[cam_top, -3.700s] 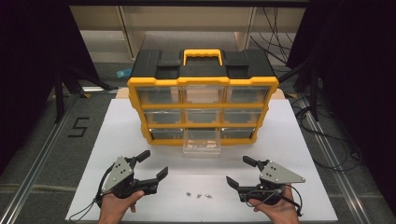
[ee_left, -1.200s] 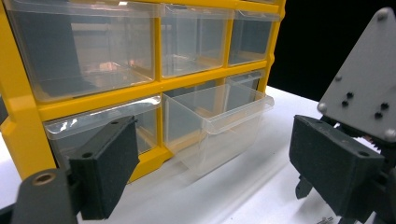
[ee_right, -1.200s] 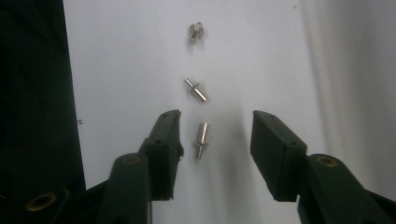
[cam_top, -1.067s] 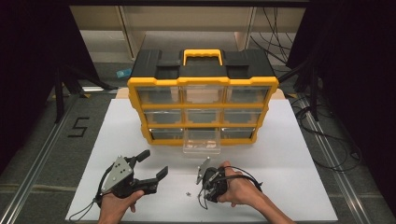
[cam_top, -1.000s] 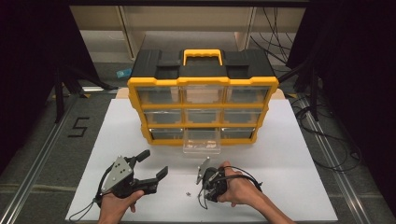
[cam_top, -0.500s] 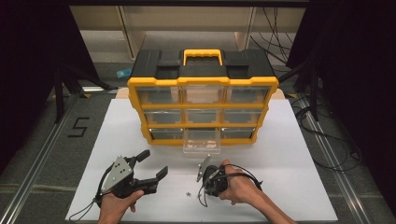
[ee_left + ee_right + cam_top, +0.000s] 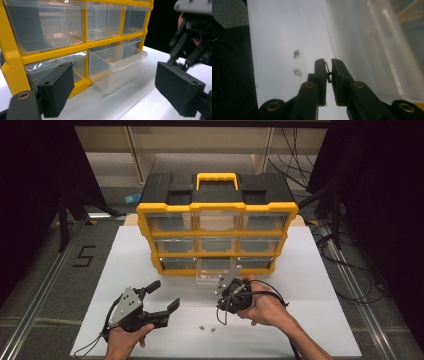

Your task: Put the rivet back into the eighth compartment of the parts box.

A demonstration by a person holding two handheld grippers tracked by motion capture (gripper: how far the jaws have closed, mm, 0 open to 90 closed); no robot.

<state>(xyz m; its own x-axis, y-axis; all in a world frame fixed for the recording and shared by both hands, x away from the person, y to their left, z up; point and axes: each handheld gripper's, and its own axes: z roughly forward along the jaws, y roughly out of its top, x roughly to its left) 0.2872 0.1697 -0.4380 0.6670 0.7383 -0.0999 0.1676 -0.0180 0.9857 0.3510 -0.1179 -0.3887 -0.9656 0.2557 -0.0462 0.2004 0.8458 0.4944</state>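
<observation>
Your right gripper (image 7: 327, 65) has come up off the white table (image 7: 325, 285) since a second ago, its jaws having just been closing, and it now pinches a small screw (image 7: 327, 68) near the pulled-out clear drawer (image 7: 117, 67). Two screws (image 7: 296, 62) remain on the table, where three lay earlier. Your left gripper (image 7: 112, 95) hasn't moved; its jaws stand wide, empty. The yellow organizer (image 7: 217, 209) shows nine drawers.
</observation>
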